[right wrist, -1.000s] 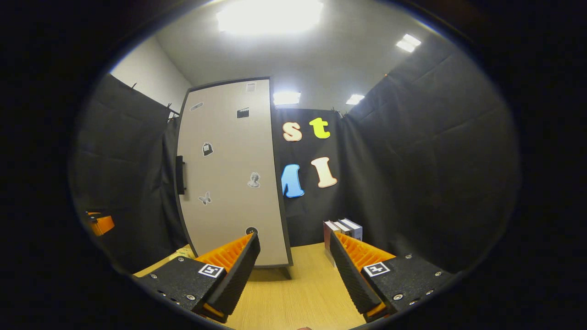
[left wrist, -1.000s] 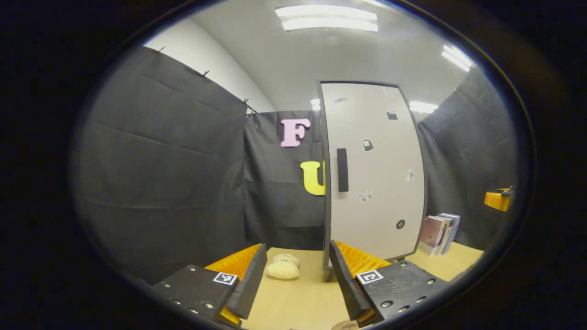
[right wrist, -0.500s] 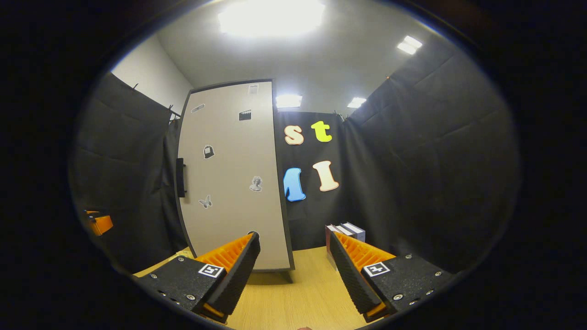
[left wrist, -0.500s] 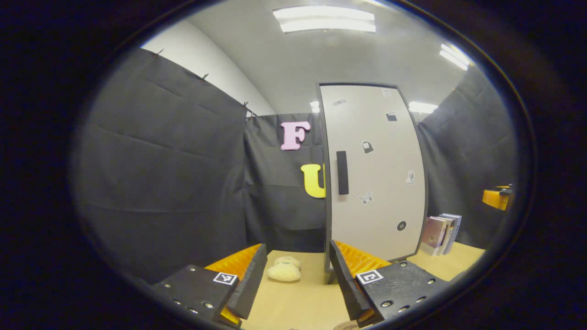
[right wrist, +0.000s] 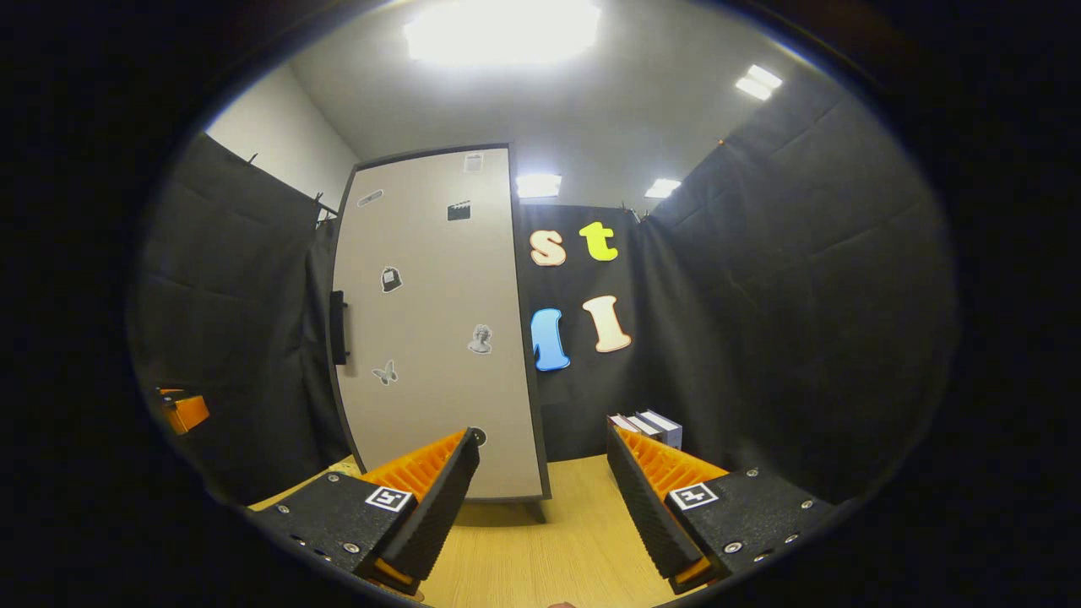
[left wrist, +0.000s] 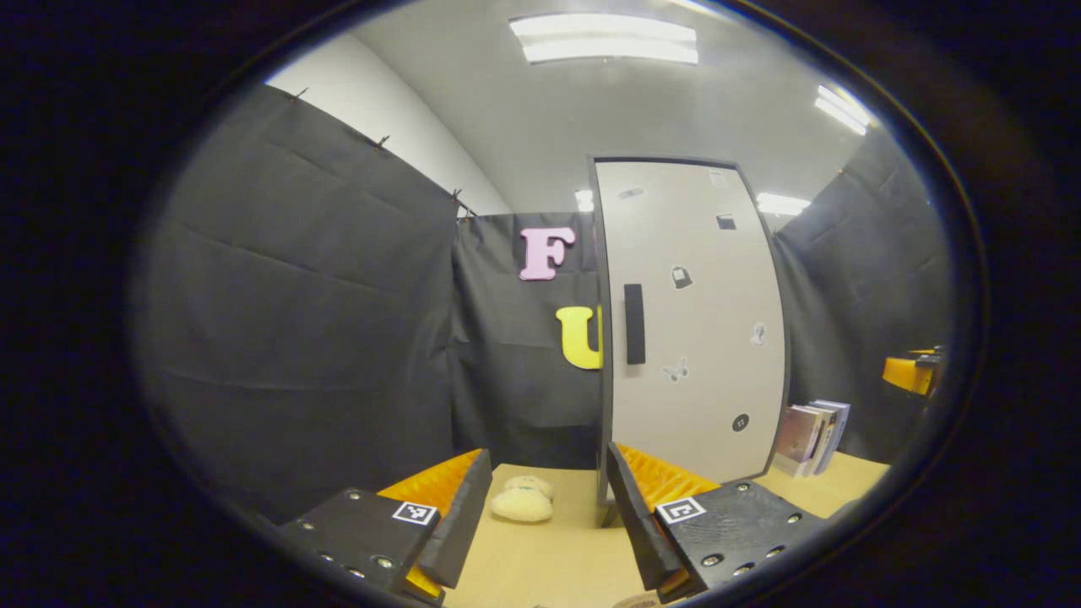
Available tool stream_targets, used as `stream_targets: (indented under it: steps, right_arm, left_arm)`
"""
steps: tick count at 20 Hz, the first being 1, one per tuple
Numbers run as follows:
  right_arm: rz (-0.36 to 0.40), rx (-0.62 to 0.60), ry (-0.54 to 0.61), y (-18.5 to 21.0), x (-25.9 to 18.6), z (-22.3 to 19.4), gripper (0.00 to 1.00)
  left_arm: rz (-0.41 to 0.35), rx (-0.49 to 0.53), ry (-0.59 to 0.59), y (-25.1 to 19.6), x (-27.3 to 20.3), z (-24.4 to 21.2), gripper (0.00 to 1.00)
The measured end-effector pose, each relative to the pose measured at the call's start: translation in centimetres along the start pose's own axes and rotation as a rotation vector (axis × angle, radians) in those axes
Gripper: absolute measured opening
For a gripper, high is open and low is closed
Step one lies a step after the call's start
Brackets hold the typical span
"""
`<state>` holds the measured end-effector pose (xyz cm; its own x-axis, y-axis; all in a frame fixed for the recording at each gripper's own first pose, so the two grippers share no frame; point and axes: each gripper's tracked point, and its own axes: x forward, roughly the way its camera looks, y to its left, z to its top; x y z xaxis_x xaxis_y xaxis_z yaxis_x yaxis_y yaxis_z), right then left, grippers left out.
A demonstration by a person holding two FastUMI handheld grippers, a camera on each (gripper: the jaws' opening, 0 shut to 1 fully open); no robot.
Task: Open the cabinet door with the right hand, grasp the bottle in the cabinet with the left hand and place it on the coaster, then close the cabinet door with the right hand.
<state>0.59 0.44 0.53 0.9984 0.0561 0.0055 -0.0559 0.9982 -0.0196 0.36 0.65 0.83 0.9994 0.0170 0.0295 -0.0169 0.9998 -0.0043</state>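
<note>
Standing shut at centre frame in both views, the cabinet door (left wrist: pixel 692 321) (right wrist: pixel 435 329) shows its dark handle (left wrist: pixel 633 323) (right wrist: pixel 339 328). Left gripper (left wrist: pixel 547 519) and right gripper (right wrist: pixel 540 507) are both spread wide, holding nothing, over the wooden table (right wrist: pixel 540 557).

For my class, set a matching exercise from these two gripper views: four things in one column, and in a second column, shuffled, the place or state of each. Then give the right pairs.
Column 1
1. cabinet door
2. door handle
3. books
4. soft toy

Column 2
A. lying on the table, left of the cabinet in the left gripper view
B. shut, with small stickers on it
C. standing upright on the table beside the cabinet
D. a dark vertical bar near the door's edge

Pairs: 1-B, 2-D, 3-C, 4-A
</note>
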Motion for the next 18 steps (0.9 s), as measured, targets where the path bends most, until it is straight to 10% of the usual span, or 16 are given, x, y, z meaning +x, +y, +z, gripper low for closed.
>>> stream_targets:
  steps: [18]
  right_arm:
    - [0.262, 0.000, -0.059, 16.0, 10.7, 6.0, 0.94]
  left_arm:
    - [0.225, 0.068, 0.017, 11.7, -4.8, 0.0, 0.83]
